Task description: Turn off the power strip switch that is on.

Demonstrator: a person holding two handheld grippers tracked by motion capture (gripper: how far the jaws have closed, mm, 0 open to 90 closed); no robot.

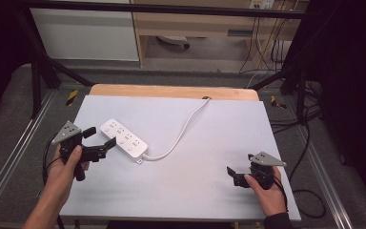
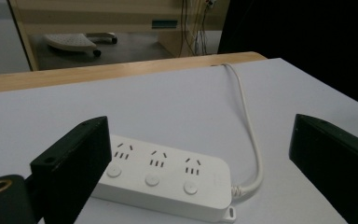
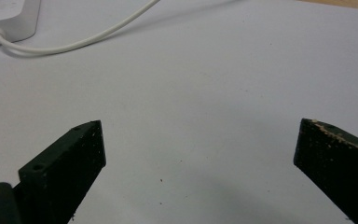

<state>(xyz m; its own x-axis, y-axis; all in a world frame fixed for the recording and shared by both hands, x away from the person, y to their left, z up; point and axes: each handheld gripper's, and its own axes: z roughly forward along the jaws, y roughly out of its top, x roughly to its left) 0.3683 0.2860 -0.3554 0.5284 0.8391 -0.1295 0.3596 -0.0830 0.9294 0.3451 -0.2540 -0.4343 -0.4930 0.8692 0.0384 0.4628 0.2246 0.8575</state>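
A white power strip (image 1: 124, 138) with several sockets and round buttons lies flat on the left part of the white tabletop (image 1: 195, 181). Its white cable (image 1: 183, 131) curves right, then runs back to the far wooden edge. My left gripper (image 1: 101, 136) stands open at the strip's near-left end, one jaw on each side of that end. In the left gripper view the power strip (image 2: 168, 179) lies just ahead between the open left gripper (image 2: 199, 135) jaws. My right gripper (image 1: 233, 175) is open over bare table at the front right, holding nothing. The right gripper (image 3: 199, 140) view has the strip's end (image 3: 9, 21) and cable (image 3: 74, 44) far off.
A strip of wood (image 1: 171, 91) borders the tabletop's far edge. Black frame bars (image 1: 43, 76) and metal rails flank the table. Beyond stand a wooden cabinet (image 1: 195, 24), loose cables (image 1: 267, 47) and a wheeled base on the floor.
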